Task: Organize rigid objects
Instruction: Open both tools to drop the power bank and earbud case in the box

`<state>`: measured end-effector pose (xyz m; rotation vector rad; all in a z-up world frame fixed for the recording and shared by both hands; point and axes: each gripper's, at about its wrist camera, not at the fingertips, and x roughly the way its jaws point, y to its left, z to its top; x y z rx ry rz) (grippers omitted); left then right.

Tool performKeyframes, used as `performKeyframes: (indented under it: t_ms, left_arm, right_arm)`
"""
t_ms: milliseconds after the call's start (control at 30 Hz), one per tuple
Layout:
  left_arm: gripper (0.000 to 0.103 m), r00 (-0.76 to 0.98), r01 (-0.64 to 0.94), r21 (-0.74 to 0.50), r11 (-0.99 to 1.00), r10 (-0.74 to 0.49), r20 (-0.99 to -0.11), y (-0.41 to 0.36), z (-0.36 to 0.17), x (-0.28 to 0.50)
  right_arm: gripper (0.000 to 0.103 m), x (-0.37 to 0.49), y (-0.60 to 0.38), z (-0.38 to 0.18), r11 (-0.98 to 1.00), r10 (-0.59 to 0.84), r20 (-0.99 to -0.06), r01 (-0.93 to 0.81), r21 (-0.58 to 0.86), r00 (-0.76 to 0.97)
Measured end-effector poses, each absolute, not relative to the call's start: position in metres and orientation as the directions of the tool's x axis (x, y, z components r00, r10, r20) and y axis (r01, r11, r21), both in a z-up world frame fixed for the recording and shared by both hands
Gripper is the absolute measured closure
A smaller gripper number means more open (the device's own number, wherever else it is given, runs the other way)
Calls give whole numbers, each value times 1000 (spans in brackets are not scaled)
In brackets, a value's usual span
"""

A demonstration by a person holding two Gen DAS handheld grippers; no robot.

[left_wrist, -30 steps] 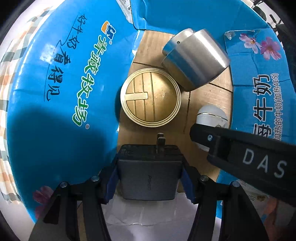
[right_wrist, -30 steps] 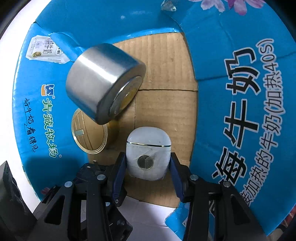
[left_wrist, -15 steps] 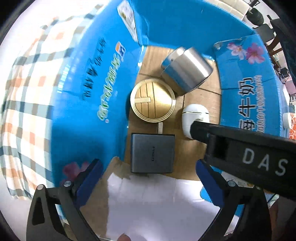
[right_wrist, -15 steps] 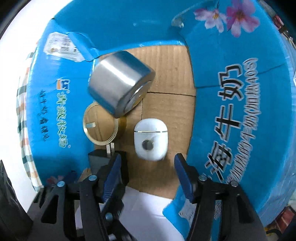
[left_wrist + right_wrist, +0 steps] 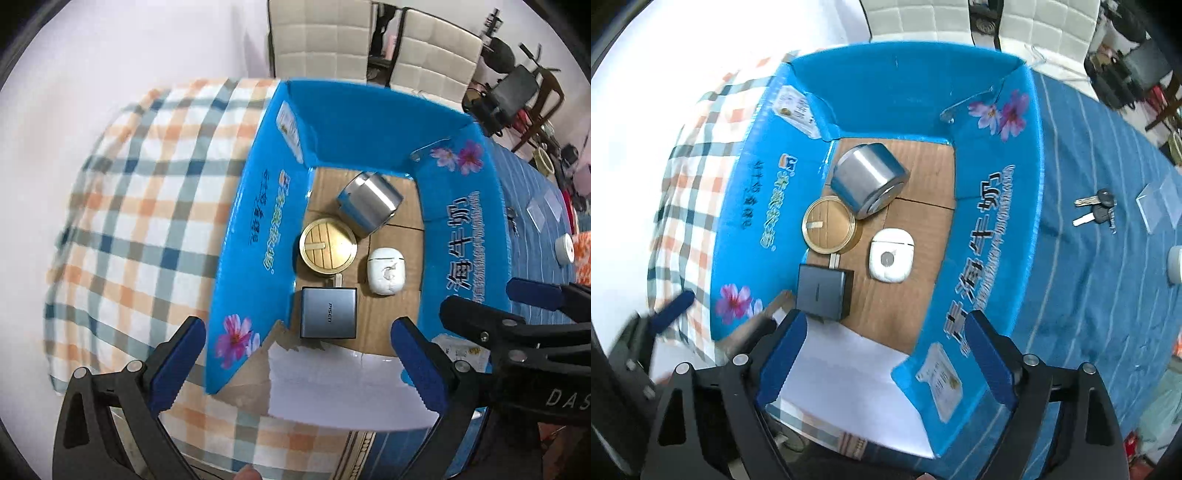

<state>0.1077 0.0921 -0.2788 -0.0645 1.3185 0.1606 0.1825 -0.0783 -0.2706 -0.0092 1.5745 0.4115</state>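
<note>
Where the box point(image 5: 255, 236) holds it, charger point(image 5: 328, 313) reads "PISEN".

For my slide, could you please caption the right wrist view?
Open right gripper above box holding cup, tin, case, charger.

I count: box point(image 5: 979, 206) x1 | steel cup point(image 5: 868, 179) x1 | gold lid point(image 5: 829, 225) x1 | earbud case point(image 5: 891, 255) x1 | charger point(image 5: 823, 292) x1 | keys point(image 5: 1095, 211) x1 bunch | chairs point(image 5: 319, 35) x2

The right gripper point(image 5: 886, 354) was held wide open above the blue box point(image 5: 993, 206), in which a steel cup point(image 5: 868, 177), gold lid point(image 5: 829, 225), white case point(image 5: 891, 254) and grey charger point(image 5: 823, 293) were laid
</note>
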Motion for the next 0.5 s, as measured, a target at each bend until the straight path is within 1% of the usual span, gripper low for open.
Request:
performKeyframes:
  t_ms: [133, 500]
  left_arm:
    - [0, 269, -143, 36, 989, 74, -960, 83, -263, 98]
    - [0, 356, -69, 58, 996, 79, -931, 43, -222, 103]
  right_arm:
    - [13, 163, -95, -237, 924, 286, -958, -256, 283, -27]
    - [12, 146, -156, -190, 935, 314, -941, -214, 283, 128]
